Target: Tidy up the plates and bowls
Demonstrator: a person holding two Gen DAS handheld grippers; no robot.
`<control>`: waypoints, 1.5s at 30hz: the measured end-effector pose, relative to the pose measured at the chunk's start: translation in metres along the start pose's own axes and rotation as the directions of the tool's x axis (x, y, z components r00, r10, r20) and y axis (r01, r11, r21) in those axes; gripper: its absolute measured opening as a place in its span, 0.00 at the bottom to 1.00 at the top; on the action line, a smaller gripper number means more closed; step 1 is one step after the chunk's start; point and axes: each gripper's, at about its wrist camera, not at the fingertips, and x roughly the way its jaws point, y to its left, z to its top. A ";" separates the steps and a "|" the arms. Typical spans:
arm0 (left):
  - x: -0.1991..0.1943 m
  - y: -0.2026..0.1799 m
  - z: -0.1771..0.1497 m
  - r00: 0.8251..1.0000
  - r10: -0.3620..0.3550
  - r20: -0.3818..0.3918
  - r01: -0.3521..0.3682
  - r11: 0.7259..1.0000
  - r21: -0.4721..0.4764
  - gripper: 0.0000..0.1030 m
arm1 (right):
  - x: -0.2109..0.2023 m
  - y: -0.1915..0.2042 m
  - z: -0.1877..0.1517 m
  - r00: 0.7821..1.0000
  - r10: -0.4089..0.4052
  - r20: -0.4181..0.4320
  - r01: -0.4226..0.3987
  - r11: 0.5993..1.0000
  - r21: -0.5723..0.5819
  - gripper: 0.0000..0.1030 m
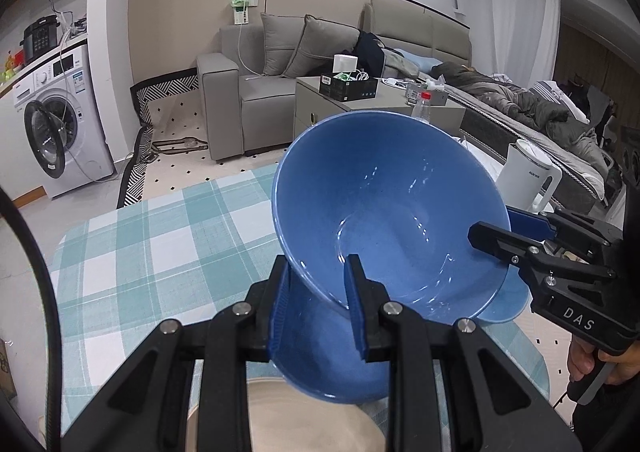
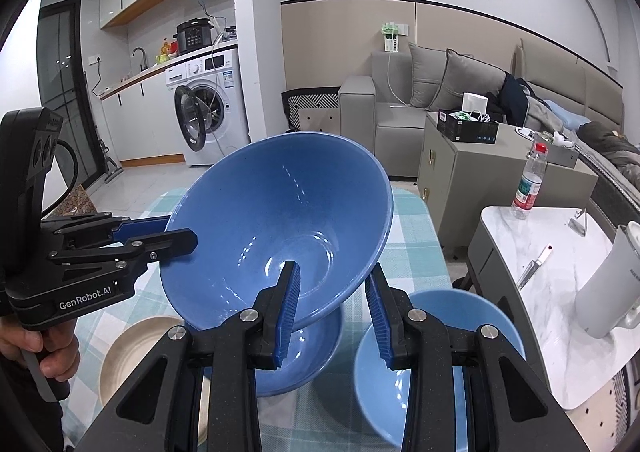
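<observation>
A large blue cone-shaped bowl [image 1: 380,192] [image 2: 288,204] hangs tilted above the table with the teal checked cloth [image 1: 160,252]. My left gripper [image 1: 318,272] [image 2: 176,232] is shut on its near-left rim. On the opposite rim my right gripper [image 2: 334,272] [image 1: 500,228] is also shut. Under the lifted bowl stands a second blue bowl [image 2: 304,356] [image 1: 320,368]. To its right is a pale blue bowl [image 2: 436,336] [image 1: 508,300], partly hidden by my right fingers. A beige bowl [image 2: 128,352] [image 1: 288,412] lies to the left.
A white kettle [image 2: 608,292] [image 1: 528,176], a water bottle [image 2: 530,180] and a knife [image 2: 532,268] are on the marble side table [image 2: 520,236] right of the checked table. Beyond stand a grey cabinet [image 2: 448,164], a sofa [image 1: 256,92] and a washing machine [image 1: 60,124].
</observation>
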 end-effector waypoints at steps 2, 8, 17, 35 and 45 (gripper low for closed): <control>-0.004 -0.001 -0.004 1.000 0.006 0.005 -0.006 1.000 0.002 0.25 | -0.003 0.003 -0.003 1.000 0.005 0.002 -0.005 1.000 0.000 0.33; -0.012 -0.002 -0.015 1.000 0.027 0.008 -0.027 1.000 0.011 0.25 | -0.008 0.010 -0.016 1.000 0.024 0.006 -0.024 1.000 0.013 0.33; -0.013 -0.002 -0.029 0.999 0.039 0.003 -0.039 0.999 0.001 0.25 | -0.012 0.010 -0.028 0.998 0.054 0.020 -0.055 0.998 0.034 0.33; 0.006 0.010 -0.052 0.997 0.062 -0.046 -0.063 0.998 -0.028 0.25 | 0.016 0.024 -0.051 0.999 0.042 -0.020 -0.042 0.999 0.025 0.33; 0.017 0.011 -0.059 0.994 0.086 -0.072 -0.089 0.995 -0.037 0.25 | 0.031 0.022 -0.061 0.998 0.058 -0.028 -0.057 0.998 0.030 0.33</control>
